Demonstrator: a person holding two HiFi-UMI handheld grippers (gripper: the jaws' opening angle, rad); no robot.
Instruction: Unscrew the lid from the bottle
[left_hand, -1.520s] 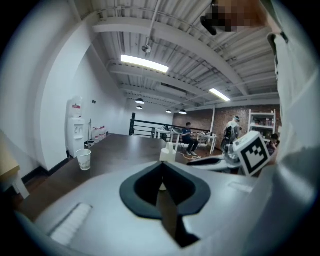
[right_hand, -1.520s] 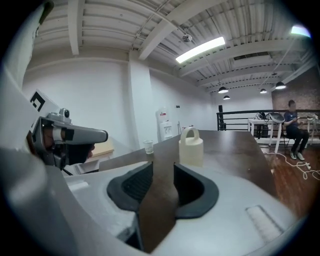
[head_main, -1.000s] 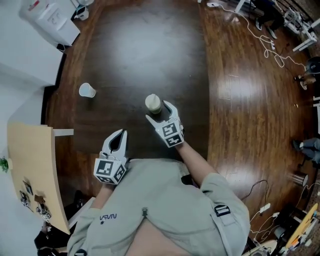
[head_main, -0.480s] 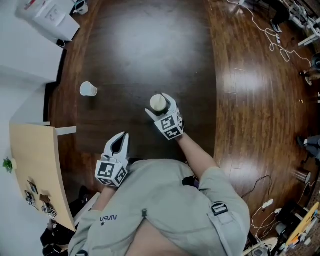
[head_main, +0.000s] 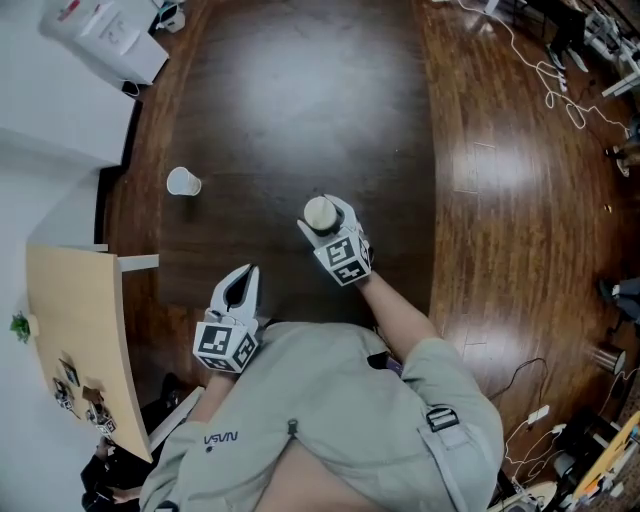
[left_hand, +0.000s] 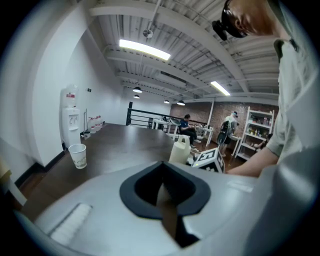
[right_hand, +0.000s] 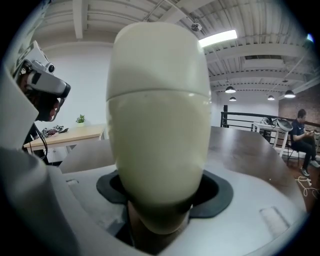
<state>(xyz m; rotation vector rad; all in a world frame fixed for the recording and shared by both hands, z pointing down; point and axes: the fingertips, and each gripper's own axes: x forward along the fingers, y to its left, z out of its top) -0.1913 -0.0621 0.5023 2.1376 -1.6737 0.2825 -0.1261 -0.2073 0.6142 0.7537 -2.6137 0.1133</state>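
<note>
Right hand-held gripper (head_main: 322, 216): jaws just closing onto bottle (right_hand: 159, 140) | lid (right_hand: 157, 57) seam shows only in right gripper view | left hand-held gripper (head_main: 242, 272): closed

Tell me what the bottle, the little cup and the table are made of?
The bottle looks like cream plastic, smooth and matte, with one thin seam around it. The cup is probably paper: white and thin-walled. The table seems dark polished wood or veneer; light glares on it.

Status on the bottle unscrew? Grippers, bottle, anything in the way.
Left gripper shut, empty, at the near table edge. Right gripper jaws just closed in, gripping the bottle. Lid on, bottle upright. Paper cup far left, no obstruction.
</note>
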